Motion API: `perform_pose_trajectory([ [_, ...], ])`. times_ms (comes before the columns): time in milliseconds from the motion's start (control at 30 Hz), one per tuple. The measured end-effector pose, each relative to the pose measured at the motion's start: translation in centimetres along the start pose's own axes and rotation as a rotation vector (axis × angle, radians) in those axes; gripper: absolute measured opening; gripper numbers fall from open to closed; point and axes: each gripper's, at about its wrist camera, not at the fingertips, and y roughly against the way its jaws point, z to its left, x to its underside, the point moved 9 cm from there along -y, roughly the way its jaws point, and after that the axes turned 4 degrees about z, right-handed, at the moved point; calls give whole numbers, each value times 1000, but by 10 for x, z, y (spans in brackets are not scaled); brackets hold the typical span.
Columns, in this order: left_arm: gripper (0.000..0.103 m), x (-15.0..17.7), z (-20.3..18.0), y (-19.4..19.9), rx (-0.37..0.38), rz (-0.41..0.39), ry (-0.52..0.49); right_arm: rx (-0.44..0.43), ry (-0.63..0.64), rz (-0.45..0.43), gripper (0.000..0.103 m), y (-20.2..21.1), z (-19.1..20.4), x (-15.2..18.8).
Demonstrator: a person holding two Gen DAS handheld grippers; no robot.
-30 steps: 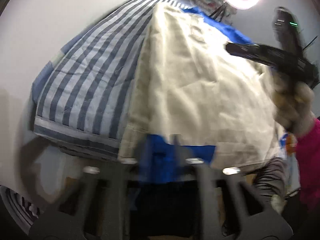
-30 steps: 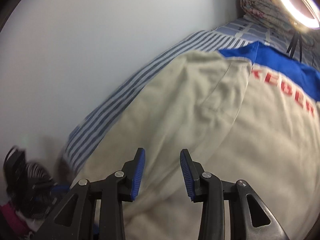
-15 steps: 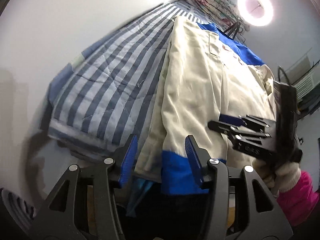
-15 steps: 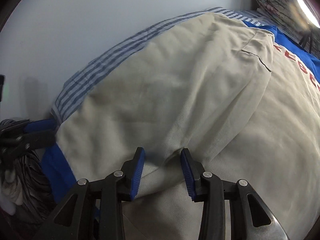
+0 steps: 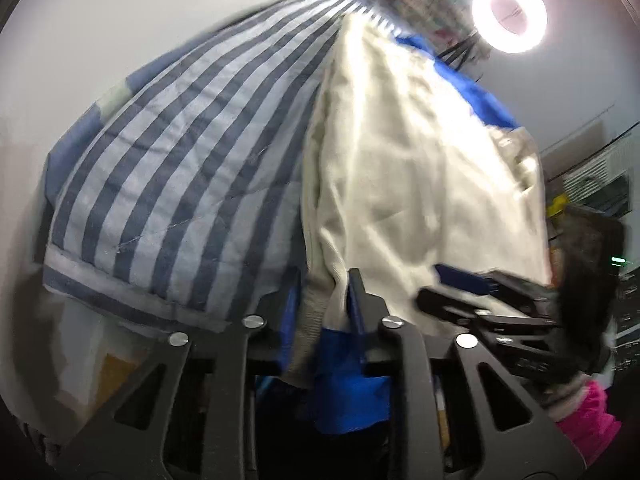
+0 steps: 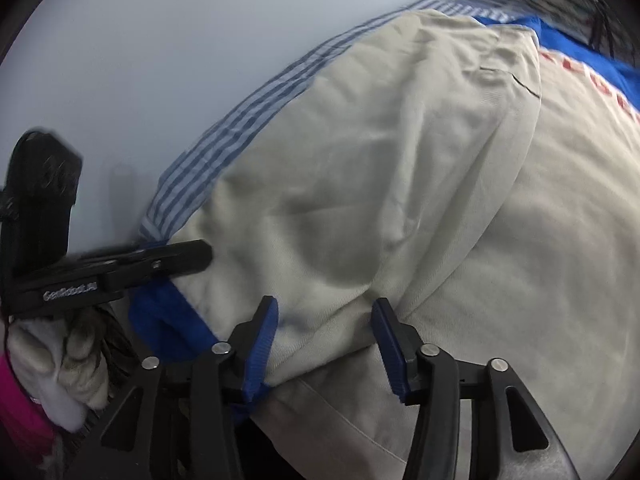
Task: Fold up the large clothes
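My left tongs: closing on the jacket's hem.
My right tongs: opening, jacket fold between them.
Bed: striped.

My left wrist camera sits close over the bed's near edge, tilted steeply down and looking up the striped quilt toward the ring light at 1 o'clock. My right wrist camera is nearer still, the garment filling it. Both views share that garment, and each catches the other tool: right gripper at 4 o'clock, left gripper at 9 o'clock.
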Motion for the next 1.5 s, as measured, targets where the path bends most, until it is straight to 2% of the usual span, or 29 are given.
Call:
perform_pose_trajectory([
  [67, 19, -3, -8, 7, 15, -34, -27, 6, 11, -13, 66, 6, 0, -8],
  [133, 19, -2, -14, 9, 15, -53, -56, 5, 24, -29, 70, 14, 3, -17],
  [267, 18, -2, -26, 9, 26, -73, -81, -39, -31, -67, 72, 32, -3, -52],
  [367, 18, -2, -33, 7, 6, -83, -113, -14, -64, -83, 77, 37, -11, -82],
  [567, 17, -4, -44, 4, -3, -98, -164, 34, -92, -19, 77, 10, -5, -142],
  [733, 17, -6, -51, -1, -16, -101, -191, 160, -74, 62, 75, -36, 4, -177],
  [800, 17, -6, -53, -4, -26, -100, -200, 201, -60, 97, 71, -52, 7, -181],
  [900, 17, -6, -55, -9, -29, -101, -200, 279, -27, 162, 58, -80, 5, -183],
  [967, 17, -6, -53, -9, -36, -105, -202, 347, -18, 185, 36, -90, -1, -181],
  [1033, 17, -7, -51, -10, -42, -110, -193, 349, -17, 166, 28, -89, -3, -182],
  [1067, 18, -7, -50, -9, -42, -114, -185, 347, -26, 157, 18, -87, -6, -182],
  [1100, 20, -8, -48, -8, -60, -128, -176, 335, -34, 155, 14, -86, -8, -183],
  [1133, 23, -8, -46, -8, -79, -138, -170, 315, -46, 151, 9, -85, -11, -183],
  [1167, 31, -8, -43, -7, -93, -141, -168, 293, -60, 145, 6, -84, -15, -184],
  [1200, 45, -8, -40, -10, -113, -139, -165, 274, -71, 139, 5, -84, -18, -186],
  [1233, 53, -7, -37, -13, -129, -129, -159, 249, -86, 128, 4, -82, -20, -186],
  [1267, 57, -7, -34, -16, -134, -119, -154, 226, -101, 117, 4, -80, -22, -186],
  [1333, 56, -1, -30, -30, -145, -57, -151, 192, -123, 97, 3, -76, -27, -186],
  [1400, 27, 5, -29, -40, -161, -17, -161, 146, -145, 63, 3, -68, -30, -184],
  [1500, 19, 7, -40, -36, -148, -39, -195, 73, -172, 9, 3, -51, -39, -179],
])
